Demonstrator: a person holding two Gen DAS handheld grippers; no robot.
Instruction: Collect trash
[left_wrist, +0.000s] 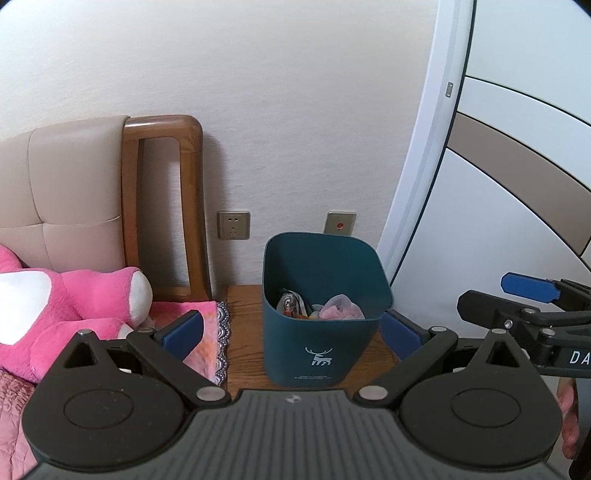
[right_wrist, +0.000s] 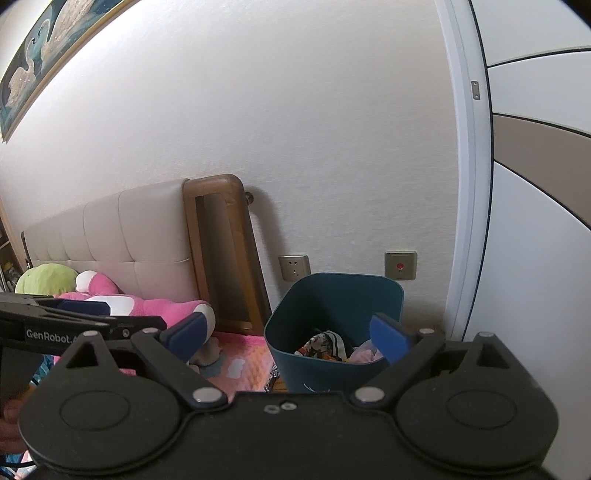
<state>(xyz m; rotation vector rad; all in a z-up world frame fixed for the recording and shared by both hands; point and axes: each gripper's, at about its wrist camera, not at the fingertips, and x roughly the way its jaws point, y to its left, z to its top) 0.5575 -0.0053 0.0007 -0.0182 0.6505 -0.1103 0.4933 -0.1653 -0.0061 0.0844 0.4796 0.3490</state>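
Note:
A dark teal trash bin (left_wrist: 321, 343) with a white deer print stands on a wooden nightstand (left_wrist: 243, 314) beside the bed. Inside it lie crumpled wrappers and pink trash (left_wrist: 338, 308). My left gripper (left_wrist: 291, 330) is open, its blue-padded fingers spread on either side of the bin, nothing between them. In the right wrist view the same bin (right_wrist: 295, 347) sits just ahead, wrappers (right_wrist: 327, 345) showing inside. My right gripper (right_wrist: 288, 336) is open and empty, slightly above the bin's rim. Each gripper also shows at the edge of the other's view.
A pink plush toy (left_wrist: 74, 310) lies on the pink bedspread (right_wrist: 240, 354) left of the bin. A padded headboard with a wooden frame (left_wrist: 162, 206) stands behind. Wall sockets (left_wrist: 232, 225) sit above the nightstand. A white wardrobe (left_wrist: 517, 184) stands at the right.

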